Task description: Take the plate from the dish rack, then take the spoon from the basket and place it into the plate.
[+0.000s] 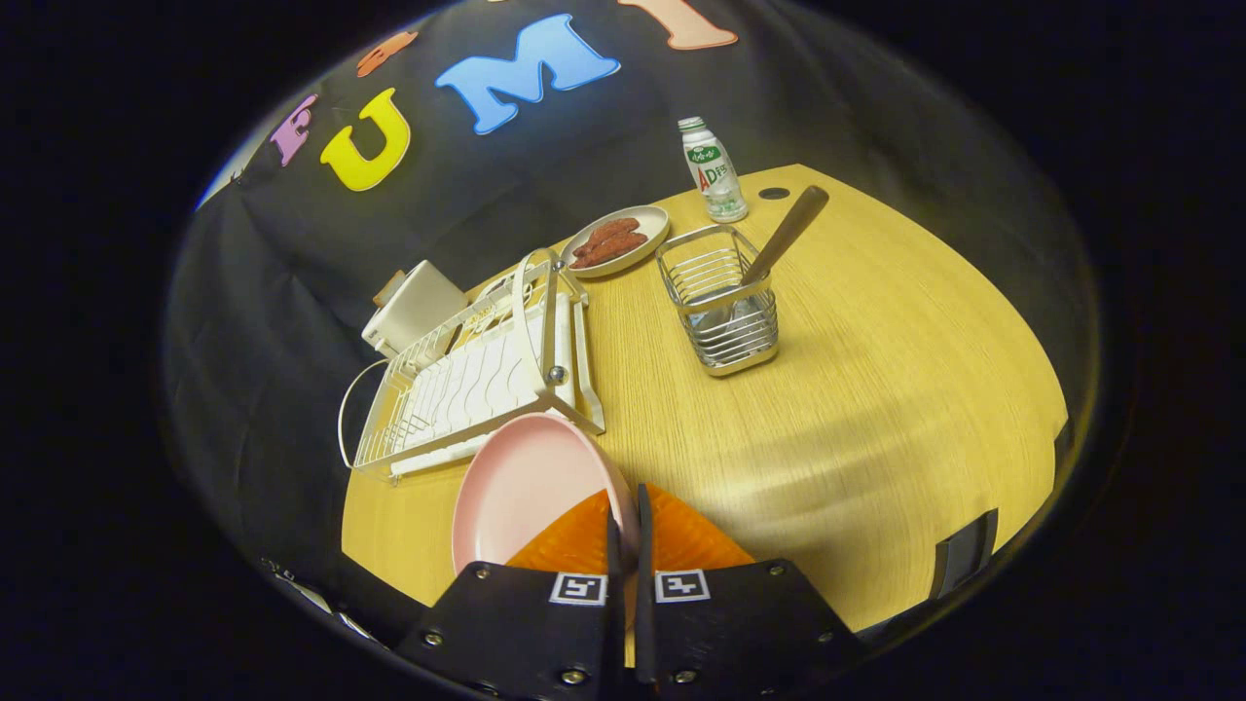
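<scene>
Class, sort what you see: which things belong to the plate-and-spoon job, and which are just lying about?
Job: pink plate gripped edge-on by the gripper, dish rack, spoon, wire basket.

Lying about: bottle, plate of sausages, white box.

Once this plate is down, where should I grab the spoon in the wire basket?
Take the spoon by its brown handle, which leans out above the wire basket rim toward the bottle. Come from above; the bowl end sits low inside the wires. The gripper is shut on the pink plate rim.
</scene>
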Demonstrator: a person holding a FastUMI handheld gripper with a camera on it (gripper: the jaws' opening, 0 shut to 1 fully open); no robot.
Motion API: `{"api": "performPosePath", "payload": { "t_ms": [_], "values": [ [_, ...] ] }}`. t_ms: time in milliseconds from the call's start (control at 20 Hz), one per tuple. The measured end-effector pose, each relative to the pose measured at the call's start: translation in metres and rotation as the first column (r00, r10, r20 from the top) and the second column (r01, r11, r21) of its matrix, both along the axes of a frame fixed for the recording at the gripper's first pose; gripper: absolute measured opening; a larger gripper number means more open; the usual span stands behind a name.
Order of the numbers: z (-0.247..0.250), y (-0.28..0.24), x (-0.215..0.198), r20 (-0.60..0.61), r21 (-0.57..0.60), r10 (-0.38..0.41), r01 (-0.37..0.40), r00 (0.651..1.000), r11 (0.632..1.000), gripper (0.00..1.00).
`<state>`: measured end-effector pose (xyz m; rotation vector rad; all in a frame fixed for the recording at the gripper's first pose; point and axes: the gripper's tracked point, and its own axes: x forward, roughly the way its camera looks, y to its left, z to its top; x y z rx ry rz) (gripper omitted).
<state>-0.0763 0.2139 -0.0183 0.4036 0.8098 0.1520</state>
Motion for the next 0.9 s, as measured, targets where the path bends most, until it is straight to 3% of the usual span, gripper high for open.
{"api": "performPosePath", "payload": {
  "t_ms": [150, 650, 900],
  "values": [
    [-0.016, 0.006, 0.002, -0.021, -0.004, 0.023, -0.023, 1.000, 1.000, 0.04],
    [-0.042, 0.014, 0.007, -0.080, 0.031, 0.001, 0.001, 0.997, 1.000, 0.04],
    [-0.032, -0.008, 0.008, -0.016, -0.056, -0.002, 0.001, 1.000, 0.998, 0.17]
  ]
}}
